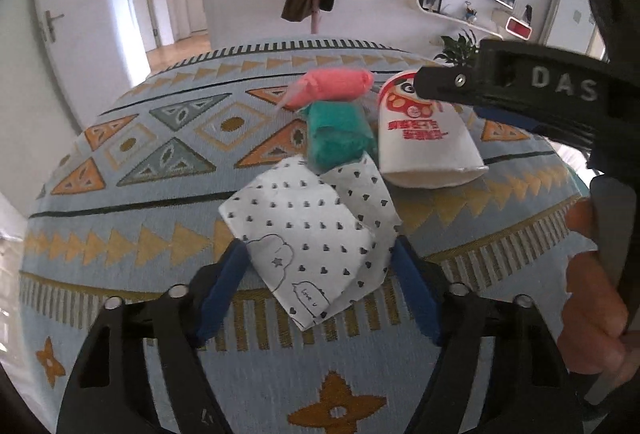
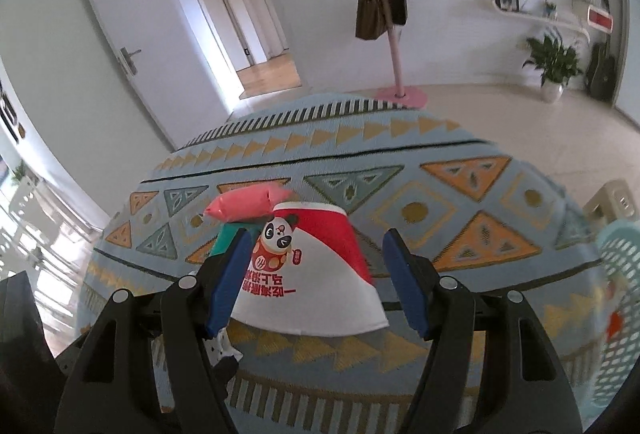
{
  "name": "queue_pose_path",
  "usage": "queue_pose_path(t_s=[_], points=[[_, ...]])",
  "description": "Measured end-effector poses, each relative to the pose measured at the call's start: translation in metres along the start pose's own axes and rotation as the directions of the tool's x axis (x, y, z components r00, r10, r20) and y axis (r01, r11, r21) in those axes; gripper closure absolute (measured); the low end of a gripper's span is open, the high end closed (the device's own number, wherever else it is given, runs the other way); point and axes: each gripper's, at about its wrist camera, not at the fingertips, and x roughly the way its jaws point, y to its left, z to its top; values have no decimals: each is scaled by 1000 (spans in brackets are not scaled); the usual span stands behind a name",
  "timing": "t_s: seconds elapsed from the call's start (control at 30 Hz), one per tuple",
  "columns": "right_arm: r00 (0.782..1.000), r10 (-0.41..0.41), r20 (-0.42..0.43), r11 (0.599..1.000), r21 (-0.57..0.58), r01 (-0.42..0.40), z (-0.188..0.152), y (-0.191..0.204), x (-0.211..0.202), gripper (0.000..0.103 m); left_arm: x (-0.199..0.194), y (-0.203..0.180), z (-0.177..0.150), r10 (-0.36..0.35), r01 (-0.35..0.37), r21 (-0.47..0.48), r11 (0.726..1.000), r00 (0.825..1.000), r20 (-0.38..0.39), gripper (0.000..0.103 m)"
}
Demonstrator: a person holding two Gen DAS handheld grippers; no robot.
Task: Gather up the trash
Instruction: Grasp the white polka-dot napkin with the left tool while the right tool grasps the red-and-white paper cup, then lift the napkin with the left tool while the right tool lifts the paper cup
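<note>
On the patterned tablecloth (image 1: 132,234) lies a folded white paper with small hearts (image 1: 312,234). It sits between the blue pads of my left gripper (image 1: 320,274), which stand close to its two edges without squeezing it. Behind it are a green bundle (image 1: 340,136) and a pink roll (image 1: 332,88). A flattened white and red paper cup with a panda (image 2: 312,282) lies between the fingers of my right gripper (image 2: 316,274). That gripper is open: the left pad (image 2: 228,282) is at the cup's edge and the right pad stands apart from it. In the left wrist view the right gripper (image 1: 452,98) hangs over the cup (image 1: 424,154).
A pale green mesh basket (image 2: 616,294) stands off the table's right edge. A person's hand (image 1: 592,314) holds the right gripper's handle at the right. Beyond the table are a pink coat stand with bags (image 2: 380,14), a door and a potted plant (image 2: 554,62).
</note>
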Motion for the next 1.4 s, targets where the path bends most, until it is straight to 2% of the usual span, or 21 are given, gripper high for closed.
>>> queue_pose_path(t_s=[0.1,0.13,0.23,0.3,0.47,0.5,0.57,0.67,0.77,0.8,0.83,0.9,1.03,1.17,1.4], points=[[1000,12,-25,1000,8,-11,-4,-1,12,39,-1,5,-1,-8,8,11,1000,1000,5,42],[1000,13,-26,1000,11,-13,-5,-1,14,35,-3,8,-2,-16,16,5,1000,1000,7,43],[1000,7,-31,1000,7,-6,-6,2,19,33,-8,19,-5,-42,42,-23,999,999,17,51],[999,8,-32,1000,9,-7,-6,1,20,33,-10,24,-7,-57,58,-40,998,998,23,61],[999,28,-46,999,47,-26,-8,-6,22,30,-16,37,-13,-79,81,-71,994,996,41,75],[998,27,-53,998,58,-23,-8,-8,23,24,-18,39,-15,-78,81,-78,994,996,47,88],[998,24,-58,999,46,-21,-8,-8,21,24,-18,44,-18,-91,95,-99,991,995,45,101],[998,-3,-64,1000,13,3,-10,-1,22,24,-17,49,-17,-136,141,-126,982,990,46,101],[999,-22,-44,999,-33,21,-12,6,17,29,-17,47,-17,-155,161,-125,979,986,53,101],[999,-19,-28,999,-44,17,-13,8,13,35,-18,46,-17,-161,166,-118,979,985,58,101],[1000,-4,-11,999,-51,4,-14,9,10,49,-20,44,-17,-164,171,-108,979,984,65,101],[1000,16,14,998,-64,-15,-18,10,2,60,-22,41,-17,-167,174,-94,980,983,73,101],[998,20,53,997,-71,-16,-21,10,-8,68,-25,36,-19,-196,203,-91,975,978,77,101],[996,31,83,998,-65,-26,-24,9,-20,72,-29,34,-20,-218,225,-93,970,973,80,101],[983,-11,181,997,-78,26,-27,1,-65,78,-41,27,-12,-226,233,-63,970,968,105,101]])
